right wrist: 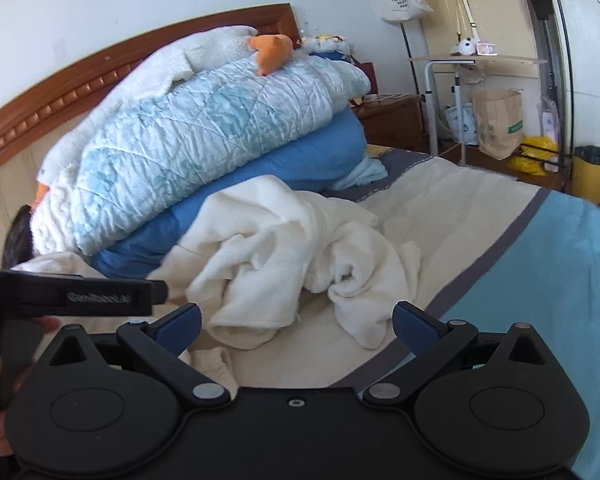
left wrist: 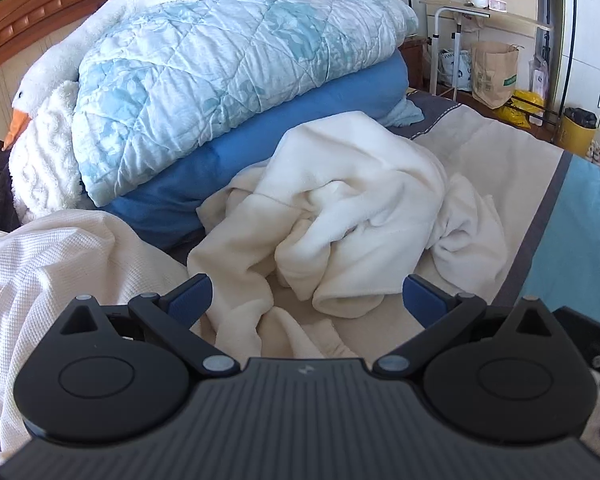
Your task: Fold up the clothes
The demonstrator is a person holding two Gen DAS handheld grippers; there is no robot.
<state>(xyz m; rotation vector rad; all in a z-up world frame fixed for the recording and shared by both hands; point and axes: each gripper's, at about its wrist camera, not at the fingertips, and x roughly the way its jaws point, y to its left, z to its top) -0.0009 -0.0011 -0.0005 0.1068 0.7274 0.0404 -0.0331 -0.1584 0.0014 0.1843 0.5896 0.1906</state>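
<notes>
While the cream fleece garment lies crumpled on the bed cover, just in front of the folded quilts, the left gripper hovers over its near edge with fingers spread wide and empty. The right gripper is also wide apart, holding nothing, above the same garment. A waffle-knit cloth lies at the left.

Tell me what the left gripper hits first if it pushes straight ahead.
Probably the crumpled cream fleece garment on the bed, directly ahead of the open left gripper; depth is uncertain.
</notes>
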